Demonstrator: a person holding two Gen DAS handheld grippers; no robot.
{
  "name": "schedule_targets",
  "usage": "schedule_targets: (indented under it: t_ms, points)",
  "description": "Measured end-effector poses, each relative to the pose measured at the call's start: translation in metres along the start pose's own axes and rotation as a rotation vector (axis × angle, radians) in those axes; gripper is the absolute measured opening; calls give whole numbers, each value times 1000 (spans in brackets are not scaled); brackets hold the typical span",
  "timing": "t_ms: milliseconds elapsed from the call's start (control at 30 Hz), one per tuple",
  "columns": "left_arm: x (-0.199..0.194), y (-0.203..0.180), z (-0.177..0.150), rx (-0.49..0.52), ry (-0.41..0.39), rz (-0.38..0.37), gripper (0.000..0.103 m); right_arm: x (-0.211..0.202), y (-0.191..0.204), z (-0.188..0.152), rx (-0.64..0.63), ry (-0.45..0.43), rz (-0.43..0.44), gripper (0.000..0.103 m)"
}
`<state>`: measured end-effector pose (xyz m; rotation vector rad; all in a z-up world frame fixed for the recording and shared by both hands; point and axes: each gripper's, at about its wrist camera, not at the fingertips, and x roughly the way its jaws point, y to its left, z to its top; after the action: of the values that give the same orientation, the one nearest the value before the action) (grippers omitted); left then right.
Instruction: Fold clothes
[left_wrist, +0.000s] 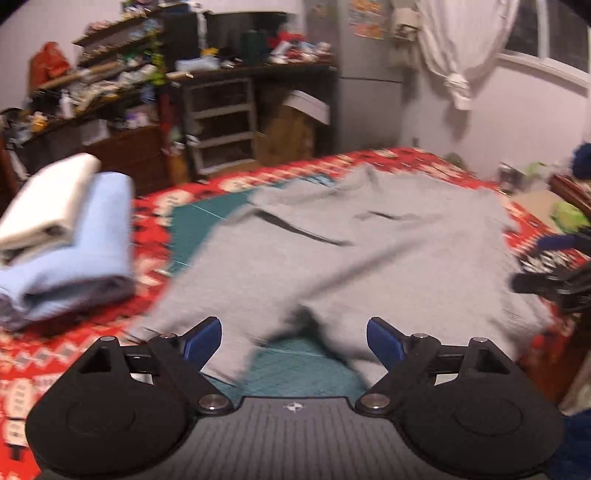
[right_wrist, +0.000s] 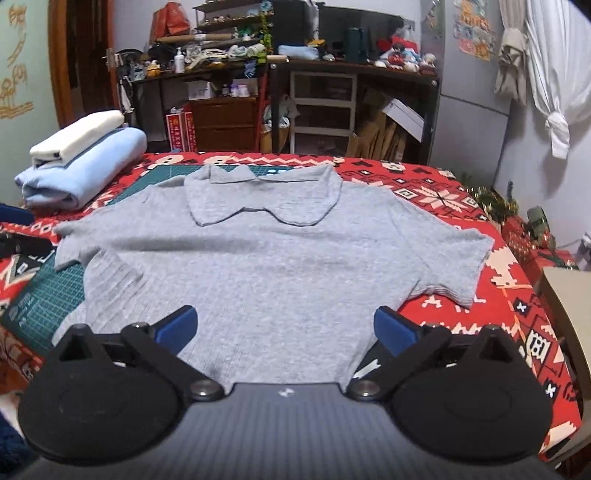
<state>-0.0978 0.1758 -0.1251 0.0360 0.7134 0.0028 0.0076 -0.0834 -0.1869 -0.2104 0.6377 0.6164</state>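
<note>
Grey shirt (right_wrist: 273, 266) spread flat (collared)

My left tongs (left_wrist: 294, 341) and right tongs (right_wrist: 285, 330) match: blue finger pads, black linkage arms, silver pivot screws, round black housings, ribbed grey centre plate.

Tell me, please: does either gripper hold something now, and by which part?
Nothing is held. The left gripper and the right gripper both stand open above the grey shirt, pads not pressing on it.
</note>
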Motion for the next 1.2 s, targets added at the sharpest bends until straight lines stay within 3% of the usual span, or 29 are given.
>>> schedule_targets:
  t_ms: [133,200,333,467,567,600,633,700,767,900,1033,1200]
  points:
    - [10,-15,-10,-23,56,-71,78,10,2,-8,-3,49,81,103]
    - [13,-19,-13,-34,70,-100,76,13,3,-13,7,56,87,103]
    - [18,-22,-18,-43,99,-129,57,18,7,-18,-35,86,47,103]
    - [22,-21,-22,-62,127,-150,49,5,-5,-20,2,86,68,103]
    - [27,-22,-24,-72,148,-164,33,-12,-22,-25,58,74,83,102]
    - [29,-23,-25,-72,156,-166,27,-17,-28,-27,74,75,82,100]
    - [30,-24,-25,-71,160,-171,14,-23,-33,-30,88,77,81,97]
    - [30,-26,-24,-66,147,-165,6,-32,-40,-37,103,92,69,85]
    - [28,-27,-22,-57,125,-143,5,-39,-44,-44,111,107,57,75]
    - [24,-22,-15,-54,88,-78,4,-44,-45,-54,138,125,46,41]
    - [22,-13,-10,-72,73,-40,4,-41,-43,-54,160,123,43,41]
    - [20,-8,-7,-96,67,-44,4,-24,-31,-47,125,160,51,40]
